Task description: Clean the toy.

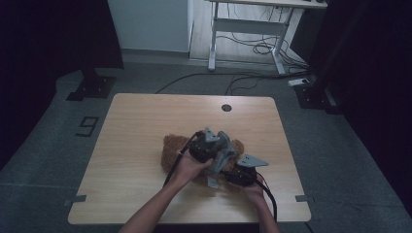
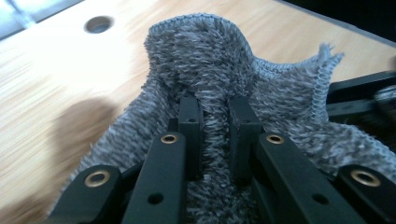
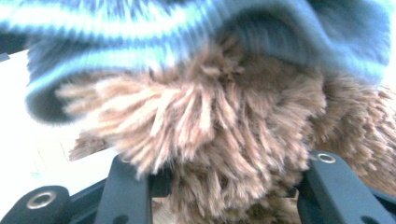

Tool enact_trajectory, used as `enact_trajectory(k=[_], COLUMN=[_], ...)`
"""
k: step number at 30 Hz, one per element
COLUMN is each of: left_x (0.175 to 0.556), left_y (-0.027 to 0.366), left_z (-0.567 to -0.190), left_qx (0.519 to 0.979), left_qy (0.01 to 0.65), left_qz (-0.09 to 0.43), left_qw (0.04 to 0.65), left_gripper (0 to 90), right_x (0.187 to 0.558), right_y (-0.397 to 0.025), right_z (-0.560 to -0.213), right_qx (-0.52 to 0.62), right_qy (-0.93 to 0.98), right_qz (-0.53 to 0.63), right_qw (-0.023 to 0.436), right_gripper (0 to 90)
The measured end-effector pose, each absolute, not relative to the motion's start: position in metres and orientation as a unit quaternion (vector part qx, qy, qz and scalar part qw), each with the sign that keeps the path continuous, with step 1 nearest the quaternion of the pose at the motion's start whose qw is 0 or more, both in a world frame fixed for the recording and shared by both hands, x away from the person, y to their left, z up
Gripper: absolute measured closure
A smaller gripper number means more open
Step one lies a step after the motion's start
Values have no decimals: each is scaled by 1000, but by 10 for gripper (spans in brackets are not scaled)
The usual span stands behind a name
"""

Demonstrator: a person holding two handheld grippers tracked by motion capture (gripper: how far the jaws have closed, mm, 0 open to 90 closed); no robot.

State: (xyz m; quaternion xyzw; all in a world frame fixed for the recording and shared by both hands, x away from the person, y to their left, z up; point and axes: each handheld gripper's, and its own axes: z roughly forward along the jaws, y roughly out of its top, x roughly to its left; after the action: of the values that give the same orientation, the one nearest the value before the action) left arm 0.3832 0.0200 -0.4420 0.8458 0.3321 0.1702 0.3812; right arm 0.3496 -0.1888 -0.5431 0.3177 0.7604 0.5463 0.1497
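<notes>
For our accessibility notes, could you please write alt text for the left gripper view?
The left gripper has its two black fingers closed on a fold of fluffy fabric, which rises above a light wooden table.

The left claw [image 2: 214, 140] pinches a raised fold of shaggy grey cloth [image 2: 205, 51] on the wooden tabletop [image 2: 56, 79].

Left forearm [image 1: 153, 206]: reaching in from bottom edge, angled up and right.
Left gripper [image 2: 214, 135]: jaws nearly together, pinching fabric.
Right hand [image 1: 253, 190]: low, beside the left.
Right gripper [image 3: 224, 186]: jaws wide apart, fur between.
</notes>
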Motion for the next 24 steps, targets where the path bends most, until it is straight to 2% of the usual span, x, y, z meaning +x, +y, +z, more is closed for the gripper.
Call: enact_trajectory(k=[8, 12, 17, 24], left_x=[391, 389, 391, 400], left_y=[99, 132, 169, 191], left_z=[-449, -448, -465, -501], left_qx=[816, 801, 783, 781], left_qy=[392, 413, 452, 489], left_qz=[186, 211, 197, 157], left_qw=[382, 379, 380, 355], left_gripper=[780, 780, 781, 782], right_x=[349, 349, 349, 349], right_y=[-188, -187, -188, -187], right_z=[-543, -542, -542, -543], right_qx=[316, 316, 316, 318], right_qy=[761, 762, 762, 760], right_qz=[546, 545, 545, 546], right_qw=[149, 150, 150, 150], right_gripper=[529, 529, 530, 534])
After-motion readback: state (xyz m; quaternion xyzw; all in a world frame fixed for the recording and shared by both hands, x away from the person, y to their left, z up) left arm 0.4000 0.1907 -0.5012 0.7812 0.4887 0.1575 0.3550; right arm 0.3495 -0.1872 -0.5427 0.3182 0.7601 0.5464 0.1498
